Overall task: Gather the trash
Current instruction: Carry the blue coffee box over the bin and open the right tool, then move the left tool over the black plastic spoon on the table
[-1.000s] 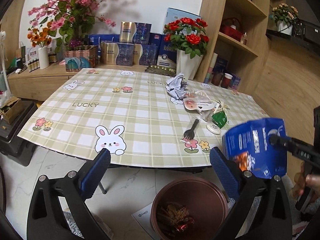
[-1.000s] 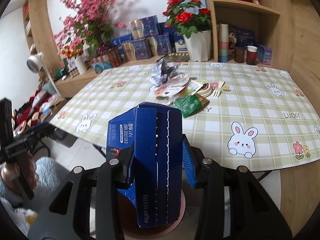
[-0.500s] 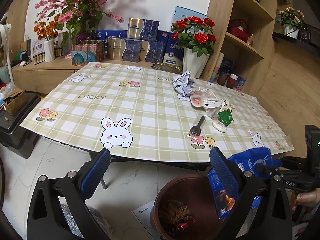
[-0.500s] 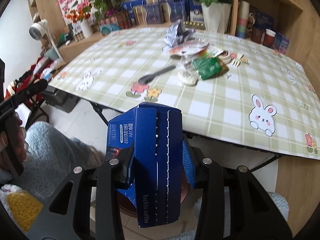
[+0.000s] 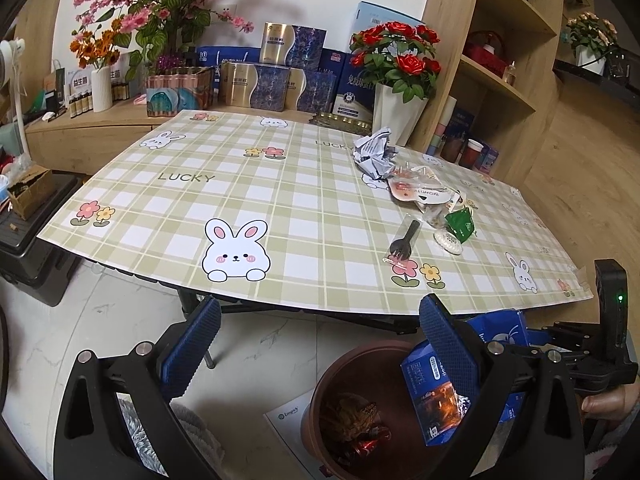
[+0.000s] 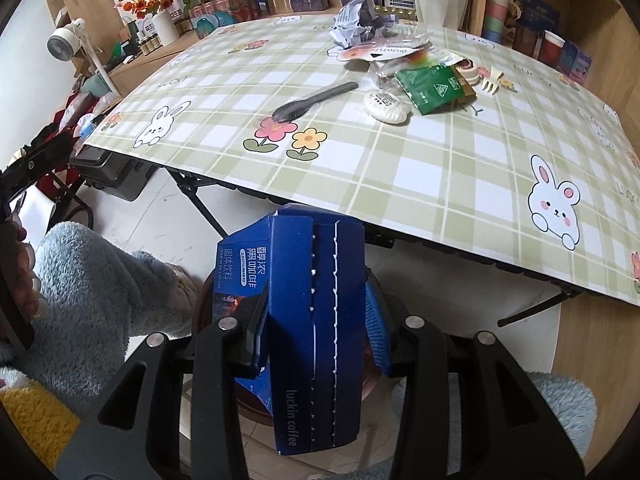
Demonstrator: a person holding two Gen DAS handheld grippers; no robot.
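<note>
Now, left wrist view:
Left tool (image 5: pixel 316 334): its two blue pads are far apart, with nothing between them. It hangs over the floor by the tabletop edge.
Bin (image 5: pixel 360 368): a round brown bin on the floor, under the tabletop edge. It has some wrappers at the bottom.
Blue box (image 5: pixel 434 396): it is over the bin's right side, held by the right tool.
Tabletop (image 5: pixel 280 200): green checks with bunnies and flowers.
Trash on it: a crumpled paper (image 5: pixel 374 152), a black fork (image 5: pixel 404 238) and a green packet (image 5: pixel 460 222), all on the right side.

Right wrist view:
Right tool (image 6: pixel 316 320): the blue box (image 6: pixel 308 320) sits between its pads, and the pads are opening a little.
Bin here: only a bit of brown rim (image 6: pixel 370 384) shows under the box.
Sleeve (image 6: pixel 100 292): fluffy and light blue, left of the box.
Trash: the fork (image 6: pixel 316 98), the green packet (image 6: pixel 430 86) and a white round lid (image 6: pixel 386 106) lie on the tabletop (image 6: pixel 440 168), well apart from the box.
</note>
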